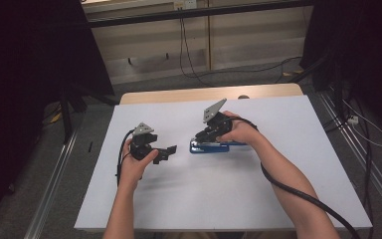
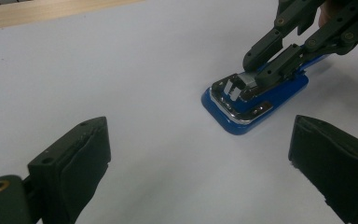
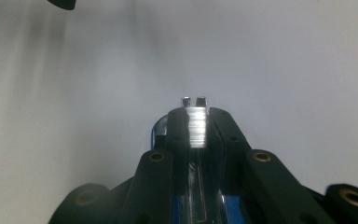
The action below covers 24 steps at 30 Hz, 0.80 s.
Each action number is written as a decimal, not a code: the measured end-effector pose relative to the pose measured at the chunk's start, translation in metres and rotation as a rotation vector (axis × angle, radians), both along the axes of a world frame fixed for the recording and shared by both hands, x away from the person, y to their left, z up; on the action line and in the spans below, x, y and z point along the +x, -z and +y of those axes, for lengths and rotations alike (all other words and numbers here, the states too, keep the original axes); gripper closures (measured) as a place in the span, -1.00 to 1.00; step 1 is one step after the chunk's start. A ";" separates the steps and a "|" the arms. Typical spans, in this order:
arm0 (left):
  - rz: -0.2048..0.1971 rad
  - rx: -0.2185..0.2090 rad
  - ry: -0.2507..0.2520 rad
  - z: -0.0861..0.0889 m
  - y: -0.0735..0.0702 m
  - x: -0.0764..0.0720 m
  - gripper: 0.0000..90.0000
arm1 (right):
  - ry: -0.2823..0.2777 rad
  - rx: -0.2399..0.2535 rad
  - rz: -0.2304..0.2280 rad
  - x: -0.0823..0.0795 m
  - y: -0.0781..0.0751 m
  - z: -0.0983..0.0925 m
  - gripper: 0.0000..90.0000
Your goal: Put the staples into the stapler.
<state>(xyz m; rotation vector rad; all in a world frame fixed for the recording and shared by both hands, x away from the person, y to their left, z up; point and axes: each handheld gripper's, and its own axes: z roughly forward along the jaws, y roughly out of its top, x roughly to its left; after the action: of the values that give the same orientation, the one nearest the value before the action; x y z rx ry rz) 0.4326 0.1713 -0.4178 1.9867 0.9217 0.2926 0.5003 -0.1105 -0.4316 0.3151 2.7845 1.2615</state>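
1. Where the right hand's tongs [image 1: 202, 136] come down on the white tabletop [image 1: 278, 174], they are clenched on the silvery top arm of a blue stapler [image 1: 210, 147], one jaw pressed to each side of it.
2. From the right gripper view, that metal arm [image 3: 198, 126] runs up between the two black jaws, and the stapler's blue base shows as slivers low down; its far end is hidden behind the jaws.
3. Seen from the left gripper view, the stapler [image 2: 256, 100] lies flat near the tabletop's middle, its rear cut off by the right tongs [image 2: 272, 65] and the frame edge.
4. Left of the stapler and clear of it, the left tongs [image 1: 170, 151] are released, jaws spread wide with nothing between them, pointing at it.
5. At the far edge a bare wooden strip [image 1: 179, 94] shows beyond the white sheet, with a small round thing [image 1: 243, 97] too small to make out.
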 end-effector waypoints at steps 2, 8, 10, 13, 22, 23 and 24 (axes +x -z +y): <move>0.000 -0.001 -0.001 0.000 0.000 0.000 -0.88 | 0.001 -0.002 0.002 0.000 0.001 0.000 0.76; 0.004 -0.003 -0.001 -0.001 0.000 0.000 -0.88 | 0.003 -0.002 0.003 0.000 0.001 0.001 0.76; 0.004 -0.003 -0.001 -0.001 0.000 0.000 -0.88 | 0.001 -0.001 0.001 0.001 0.001 0.002 0.76; 0.005 -0.001 0.000 -0.001 0.000 0.000 -0.88 | 0.004 -0.002 0.000 0.000 0.001 0.003 0.75; 0.003 -0.003 -0.002 0.000 0.000 0.000 -0.88 | 0.050 0.036 0.000 -0.001 0.003 0.003 0.44; 0.002 -0.004 -0.002 0.000 0.000 0.000 -0.88 | 0.054 0.044 -0.001 -0.001 0.002 0.002 0.43; 0.002 -0.007 -0.001 0.000 0.000 0.000 -0.88 | 0.061 0.053 0.000 -0.001 0.002 0.000 0.40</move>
<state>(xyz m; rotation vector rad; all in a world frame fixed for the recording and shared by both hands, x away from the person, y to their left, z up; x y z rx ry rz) 0.4327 0.1717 -0.4179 1.9805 0.9243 0.2878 0.4997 -0.1103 -0.4333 0.3997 2.7235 1.3226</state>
